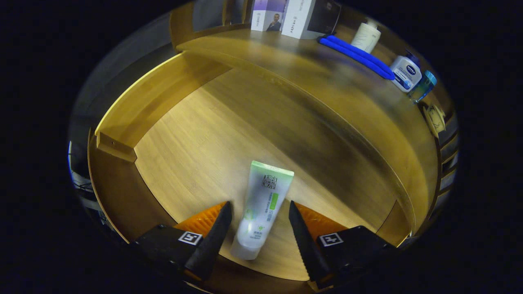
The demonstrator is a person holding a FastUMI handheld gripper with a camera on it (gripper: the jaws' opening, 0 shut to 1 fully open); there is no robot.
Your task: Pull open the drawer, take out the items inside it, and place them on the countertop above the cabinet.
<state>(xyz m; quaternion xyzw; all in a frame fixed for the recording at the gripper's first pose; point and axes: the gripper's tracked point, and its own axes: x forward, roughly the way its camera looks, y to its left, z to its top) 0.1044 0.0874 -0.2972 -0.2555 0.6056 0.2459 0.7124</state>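
The gripper hangs with fingers spread, the tube lying between them on the open drawer floor. Light, soft, probably slick; best pinched mid-body.

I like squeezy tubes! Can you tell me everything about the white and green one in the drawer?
The white plastic squeeze tube with a green crimped end lies flat on the wooden floor of the open drawer. Its cap end points toward the gripper and its crimped end away. It sits between the open fingers, and neither finger seems to touch it. Green print runs down its front.
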